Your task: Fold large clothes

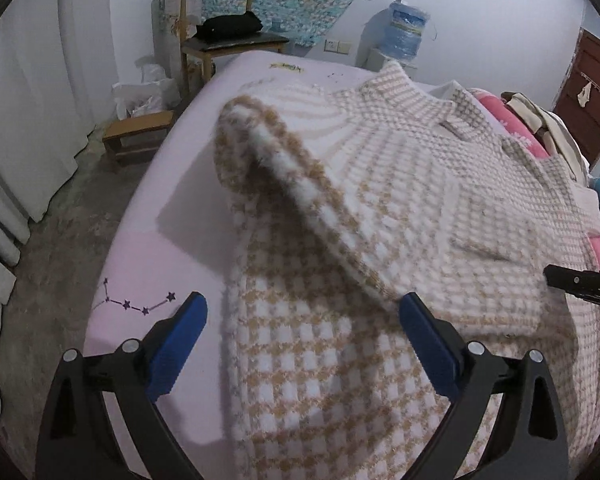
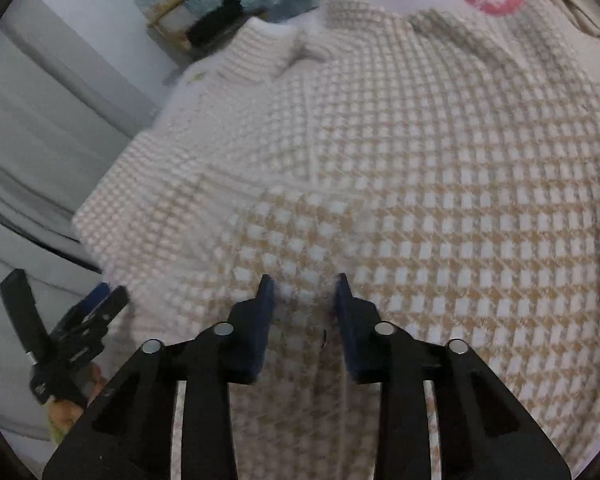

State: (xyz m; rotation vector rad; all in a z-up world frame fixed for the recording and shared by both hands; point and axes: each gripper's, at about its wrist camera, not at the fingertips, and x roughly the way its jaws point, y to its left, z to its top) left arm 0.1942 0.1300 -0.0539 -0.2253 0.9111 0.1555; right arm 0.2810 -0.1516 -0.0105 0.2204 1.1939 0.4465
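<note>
Now your left claw [image 1: 302, 320] stands wide apart over the checked coat [image 1: 420, 200] spread on the bed [image 1: 140, 264], ready to take its raised fold; your right claw [image 2: 304, 292] is narrowed over a pinch of fabric, seemingly to lift it.

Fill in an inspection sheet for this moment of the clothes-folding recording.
Surface: bed with pale pink sheet.
Job's things: checked beige-and-white coat spread on the bed, one sleeve folded over.
Clutter: pink bedding beside the coat.
Grippers: left gripper open over the coat; right gripper jaws partly closed, coat fabric between them, grip unclear.
Cables: nothing seen.
Surroundings: wooden chair, low stool, water bottle, brown door.
</note>
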